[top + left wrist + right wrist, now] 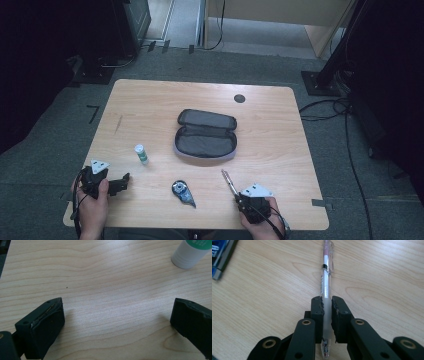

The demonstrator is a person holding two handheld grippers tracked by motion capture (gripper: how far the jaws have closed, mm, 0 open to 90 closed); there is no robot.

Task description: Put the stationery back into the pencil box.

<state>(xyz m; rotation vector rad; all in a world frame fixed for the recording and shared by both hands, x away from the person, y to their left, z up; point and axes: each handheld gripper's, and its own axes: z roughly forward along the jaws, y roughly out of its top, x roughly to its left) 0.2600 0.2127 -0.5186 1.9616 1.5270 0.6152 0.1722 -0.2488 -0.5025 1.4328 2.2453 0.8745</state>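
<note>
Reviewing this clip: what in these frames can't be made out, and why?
- Pencil case interior: high view, too dark to tell whether anything lies inside.
- Glue stick: left gripper view, cut off by the top edge; label unreadable.
- Correction tape: high view, too small for detail.
- Pen tip: right gripper view, partly hidden between the right gripper parts, so whether it is extended is unclear.

I work in what looks like an office or lab recording room: a light wooden bench point(150, 100) on grey carpet point(50, 130), black stand bases point(320, 80) and loose cables point(350, 150) around it, tape marks point(93, 113) on the floor. Stationery lies on the bench: pencil case point(205, 133), glue stick point(141, 153), correction tape point(182, 192), pen point(325, 282)
</note>
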